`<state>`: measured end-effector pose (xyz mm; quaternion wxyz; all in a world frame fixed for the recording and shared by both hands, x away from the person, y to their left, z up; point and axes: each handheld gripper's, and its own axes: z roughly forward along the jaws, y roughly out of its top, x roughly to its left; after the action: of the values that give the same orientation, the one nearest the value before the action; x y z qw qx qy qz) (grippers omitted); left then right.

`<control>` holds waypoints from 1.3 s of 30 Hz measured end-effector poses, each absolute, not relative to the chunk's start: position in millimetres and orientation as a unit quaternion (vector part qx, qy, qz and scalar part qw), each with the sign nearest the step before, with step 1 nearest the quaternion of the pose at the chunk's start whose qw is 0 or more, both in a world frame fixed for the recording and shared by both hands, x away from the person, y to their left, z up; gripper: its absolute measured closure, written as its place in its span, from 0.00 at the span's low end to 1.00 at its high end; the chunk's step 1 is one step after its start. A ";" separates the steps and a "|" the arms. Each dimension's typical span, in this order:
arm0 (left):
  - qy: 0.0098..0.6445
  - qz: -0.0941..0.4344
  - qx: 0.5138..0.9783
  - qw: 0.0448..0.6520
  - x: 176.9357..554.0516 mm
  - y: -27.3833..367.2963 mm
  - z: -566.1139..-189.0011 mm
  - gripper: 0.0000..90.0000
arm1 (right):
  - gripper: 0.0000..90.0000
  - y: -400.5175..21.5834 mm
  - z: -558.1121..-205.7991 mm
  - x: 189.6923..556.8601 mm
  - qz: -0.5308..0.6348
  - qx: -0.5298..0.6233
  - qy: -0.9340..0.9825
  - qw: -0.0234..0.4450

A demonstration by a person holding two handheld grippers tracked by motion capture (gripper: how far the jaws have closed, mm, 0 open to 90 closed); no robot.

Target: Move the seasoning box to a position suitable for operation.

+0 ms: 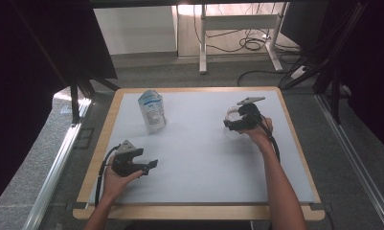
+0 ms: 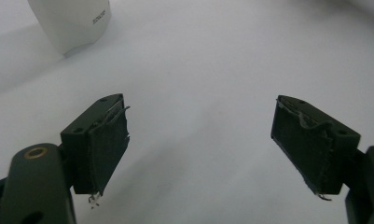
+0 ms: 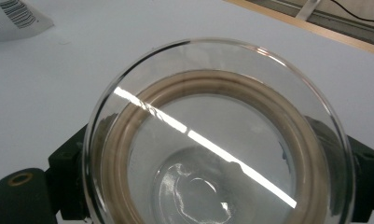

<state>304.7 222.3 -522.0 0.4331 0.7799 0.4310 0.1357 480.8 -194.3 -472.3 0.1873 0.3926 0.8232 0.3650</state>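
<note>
the clear glass jar (image 3: 217,140) sits right between the jaws of the right tool (image 1: 233,122), on the far right part of the white table (image 1: 204,163). in the right gripper view its round mouth faces the camera, a tan ring running round the inside below the rim, and the two black jaws flank its wall low on either side. they stand wide and close against the glass, though whether the pads press on it or just bracket it cannot be told. the jar's axis looks to run roughly along the tool's line of sight, so the mouth points back toward the hand.

the white pouch (image 1: 152,111) stands upright well off to the left of the right tool, across bare table, and ahead of and a little to one side of the left tool (image 1: 149,167). the left tool is plainly the nearer of the two to it. in the left gripper view the pouch's lower edge shows at the upper left, beyond the left jaw.

the left tool's jaws are spread wide with nothing between them and touch nothing, hovering low over the table.

a likely next move hinges on bringing jar and pouch together, which means closing that sideways gap.
</note>
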 end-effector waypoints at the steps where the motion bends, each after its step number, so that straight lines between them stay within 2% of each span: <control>1: 0.431 0.136 0.780 0.433 304.5 222.2 -521.8 0.21 | 0.13 -194.8 -471.9 480.4 0.366 0.394 0.822 0.186; 6: 0.433 0.137 0.779 0.434 305.1 222.9 -522.1 0.21 | 0.13 -195.8 -467.3 472.5 0.366 0.384 0.828 0.181; 12: 0.434 0.136 0.779 0.432 305.2 223.0 -522.4 0.21 | 0.13 -190.2 -454.5 446.2 0.374 0.355 0.836 0.187; 22: 0.433 0.137 0.779 0.431 304.9 223.6 -522.0 0.21 | 0.13 -184.6 -457.4 411.3 0.373 0.330 0.850 0.173; 39: 0.439 0.139 0.778 0.427 304.7 226.7 -524.4 0.21 | 0.12 -175.1 -473.2 397.9 0.370 0.299 0.869 0.138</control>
<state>304.7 226.7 -524.4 0.4270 0.7784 0.4386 0.1389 397.9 -175.1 -473.2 0.1378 0.2989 0.8687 0.3702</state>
